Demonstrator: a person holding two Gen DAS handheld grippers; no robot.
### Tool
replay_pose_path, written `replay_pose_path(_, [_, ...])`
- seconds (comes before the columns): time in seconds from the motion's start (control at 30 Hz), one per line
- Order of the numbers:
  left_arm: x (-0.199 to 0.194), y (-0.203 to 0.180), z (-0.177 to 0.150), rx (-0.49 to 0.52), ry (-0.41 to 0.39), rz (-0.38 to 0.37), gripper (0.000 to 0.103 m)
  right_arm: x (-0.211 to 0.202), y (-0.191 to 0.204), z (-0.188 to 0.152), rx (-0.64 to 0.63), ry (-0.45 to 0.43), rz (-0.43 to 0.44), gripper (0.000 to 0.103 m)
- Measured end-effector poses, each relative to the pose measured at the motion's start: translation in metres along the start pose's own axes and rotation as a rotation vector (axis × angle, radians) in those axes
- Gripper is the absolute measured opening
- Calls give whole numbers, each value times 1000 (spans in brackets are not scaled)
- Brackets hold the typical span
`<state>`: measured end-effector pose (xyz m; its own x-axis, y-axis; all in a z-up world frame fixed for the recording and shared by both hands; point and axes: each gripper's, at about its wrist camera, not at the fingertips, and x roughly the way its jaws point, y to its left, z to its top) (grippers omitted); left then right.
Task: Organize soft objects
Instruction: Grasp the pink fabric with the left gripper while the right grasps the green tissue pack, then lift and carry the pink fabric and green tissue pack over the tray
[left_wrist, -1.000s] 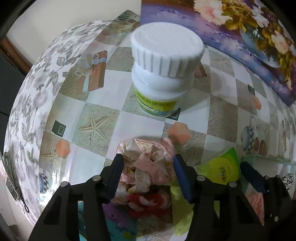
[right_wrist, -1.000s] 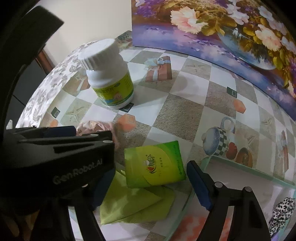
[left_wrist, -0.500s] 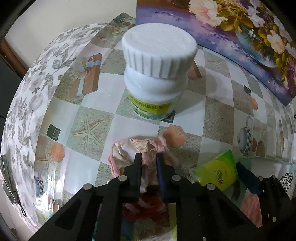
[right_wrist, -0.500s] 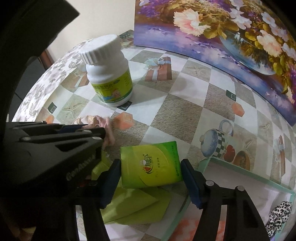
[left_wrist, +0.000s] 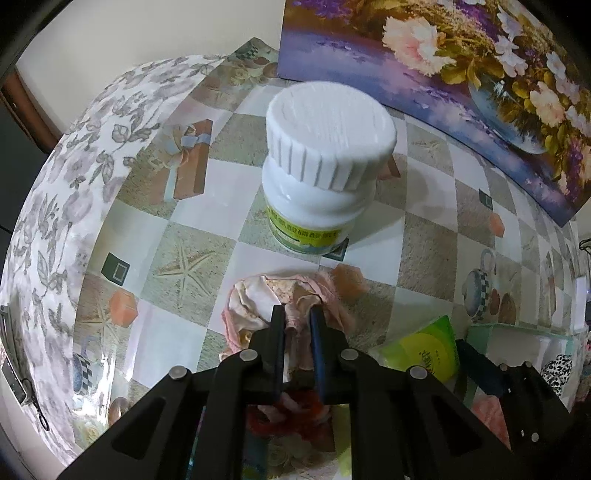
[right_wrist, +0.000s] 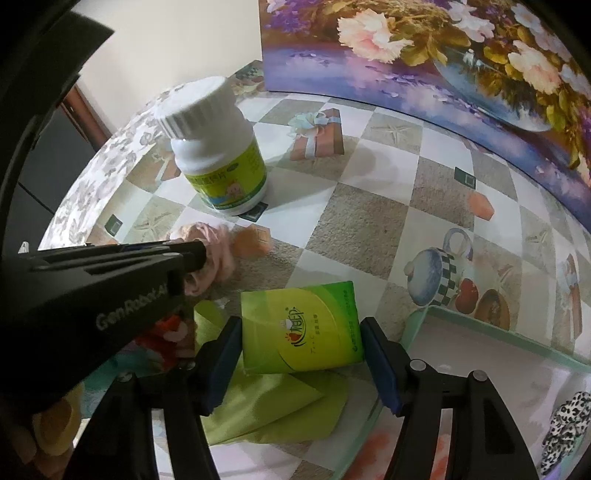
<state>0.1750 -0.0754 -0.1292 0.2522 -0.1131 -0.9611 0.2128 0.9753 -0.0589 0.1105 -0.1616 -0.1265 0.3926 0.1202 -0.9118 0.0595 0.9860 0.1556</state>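
My left gripper (left_wrist: 297, 314) is shut on a crumpled pink and cream cloth (left_wrist: 255, 306) that lies on the table; the cloth also shows in the right wrist view (right_wrist: 216, 245). A red and pink soft thing (left_wrist: 295, 406) lies under the left fingers. My right gripper (right_wrist: 301, 330) stands open around a green tissue pack (right_wrist: 301, 328), one finger at each side, close to its edges. The pack rests on a lime green cloth (right_wrist: 273, 406). The pack also shows in the left wrist view (left_wrist: 424, 350).
A white pill bottle (left_wrist: 321, 173) stands upright just beyond the pink cloth. A pale green tray (right_wrist: 498, 373) with a leopard-print item (right_wrist: 565, 428) lies at the right. A flower painting (right_wrist: 443, 55) leans at the back. The table edge curves at the left.
My left gripper closed on the pink cloth from open. My right gripper moved forward and narrowed around the green tissue pack.
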Motion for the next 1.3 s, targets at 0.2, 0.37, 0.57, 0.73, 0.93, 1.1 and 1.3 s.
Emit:
replay_pose_path(0.2, [-17,2,4,-9,-29,-7,13,-6,0,1,13,-9,9,67])
replay_pose_path(0.37, [-34,4,3,-15,-67,-10,13,-15,-2,4,24,-26,16,67])
replay_pose_path(0.57, [-51,10,9,-20,-117,-15,13,-30,-1,9,27,-54,19,67])
replay_pose_path(0.73, [-69,13,12,-26,-163,-21,13,-42,0,12,32,-72,21,67])
replay_pose_path(0.93, [-90,15,14,-27,-215,-26,13,-57,-1,15,41,-88,9,67])
replay_pose_path(1.1, [-104,12,14,-24,-241,-33,13,-69,0,17,41,-101,-10,67])
replay_pose_path(1.3, [-122,4,9,-7,-265,-40,13,-81,-4,15,61,-104,-30,67])
